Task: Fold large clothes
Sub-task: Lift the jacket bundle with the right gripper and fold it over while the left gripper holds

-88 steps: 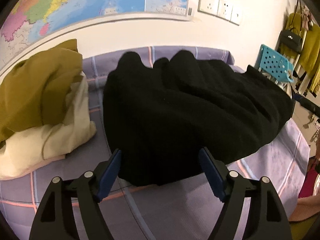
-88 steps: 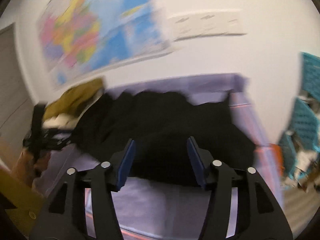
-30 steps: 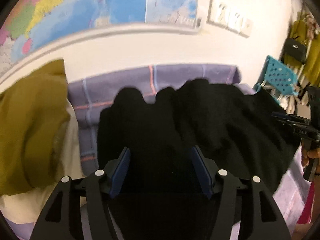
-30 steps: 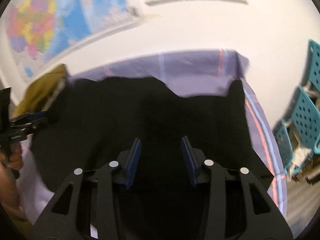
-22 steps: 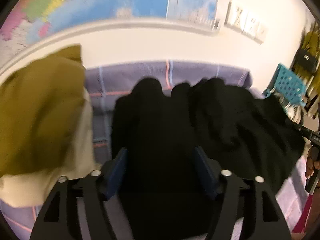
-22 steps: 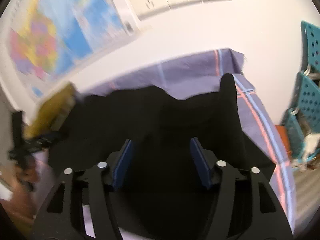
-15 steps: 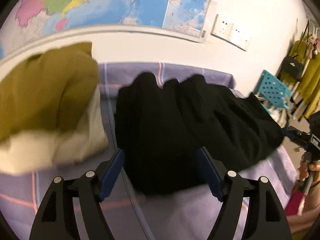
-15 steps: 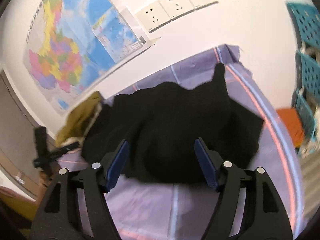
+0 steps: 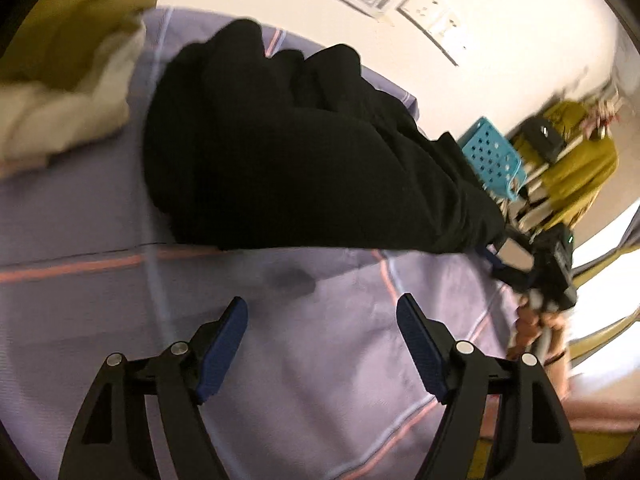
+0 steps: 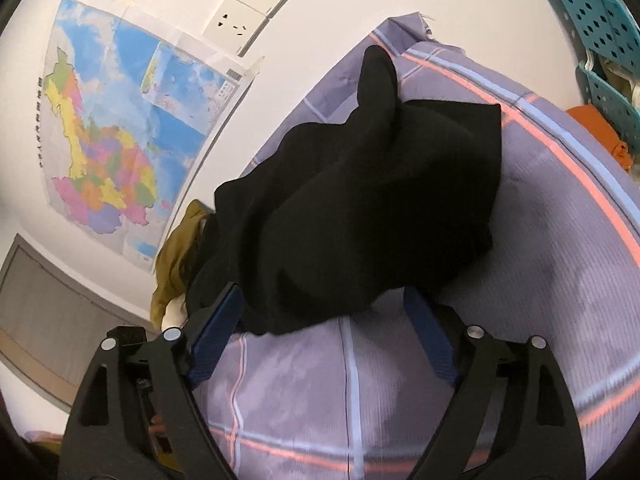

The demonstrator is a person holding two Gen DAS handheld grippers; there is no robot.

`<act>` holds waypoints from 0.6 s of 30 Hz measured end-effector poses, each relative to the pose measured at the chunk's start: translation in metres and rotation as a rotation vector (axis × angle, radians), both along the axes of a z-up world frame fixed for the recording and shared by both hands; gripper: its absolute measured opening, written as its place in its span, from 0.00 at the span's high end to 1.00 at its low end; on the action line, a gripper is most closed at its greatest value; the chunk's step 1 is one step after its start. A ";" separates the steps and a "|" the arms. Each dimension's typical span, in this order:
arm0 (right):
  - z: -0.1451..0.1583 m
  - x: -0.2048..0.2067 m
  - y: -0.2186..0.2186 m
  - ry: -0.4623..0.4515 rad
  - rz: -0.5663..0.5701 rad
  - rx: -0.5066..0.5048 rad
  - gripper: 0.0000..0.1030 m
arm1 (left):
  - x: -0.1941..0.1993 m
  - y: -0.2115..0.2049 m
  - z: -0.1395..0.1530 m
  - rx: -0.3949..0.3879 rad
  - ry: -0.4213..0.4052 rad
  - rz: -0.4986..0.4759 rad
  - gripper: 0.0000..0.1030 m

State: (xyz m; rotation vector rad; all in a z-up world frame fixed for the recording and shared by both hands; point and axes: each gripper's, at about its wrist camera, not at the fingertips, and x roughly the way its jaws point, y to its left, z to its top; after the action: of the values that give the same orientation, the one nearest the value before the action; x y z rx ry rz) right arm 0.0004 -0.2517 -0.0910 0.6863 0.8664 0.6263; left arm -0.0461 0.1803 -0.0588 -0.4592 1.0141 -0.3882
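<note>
A large black garment (image 9: 304,148) lies bunched in a folded heap on the purple checked bedcloth (image 9: 120,320). My left gripper (image 9: 322,320) hovers over bare cloth just short of the garment's near edge, open, with nothing between its blue pads. In the right wrist view the same garment (image 10: 360,208) fills the middle. My right gripper (image 10: 320,300) is at its near hem with its jaws opening. The hem droops between the fingers and hides one tip, but the pads do not press on it. The right gripper (image 9: 532,264) also shows at the far right of the left view, held by a hand.
A mustard and cream pile of clothes (image 9: 68,60) lies left of the black garment. Behind the bed is a wall with a map (image 10: 120,140) and sockets (image 10: 256,0). Teal perforated crates (image 10: 600,20) and hanging yellow clothes (image 9: 576,168) stand past the right edge.
Both grippers have drawn back from over the black garment to its near edge and their jaws have widened, letting the cloth go. Both views have rolled, and the garment lies where it was dropped.
</note>
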 end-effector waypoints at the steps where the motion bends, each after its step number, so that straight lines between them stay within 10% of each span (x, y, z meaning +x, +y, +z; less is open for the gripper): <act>1: 0.000 0.001 0.002 0.000 -0.007 -0.011 0.20 | 0.004 -0.001 -0.001 -0.016 0.001 0.005 0.24; 14: 0.000 0.005 0.006 0.020 -0.052 -0.022 0.17 | 0.055 0.015 -0.012 -0.286 0.001 0.226 0.22; 18: 0.001 0.006 0.007 0.038 -0.076 -0.022 0.17 | 0.063 0.005 -0.008 -0.221 -0.009 0.243 0.22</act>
State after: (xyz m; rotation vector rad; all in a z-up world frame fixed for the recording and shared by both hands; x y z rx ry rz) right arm 0.0063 -0.2449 -0.0901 0.7100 0.8768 0.5371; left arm 0.0170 0.1852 -0.0667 -0.7710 0.8978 -0.2848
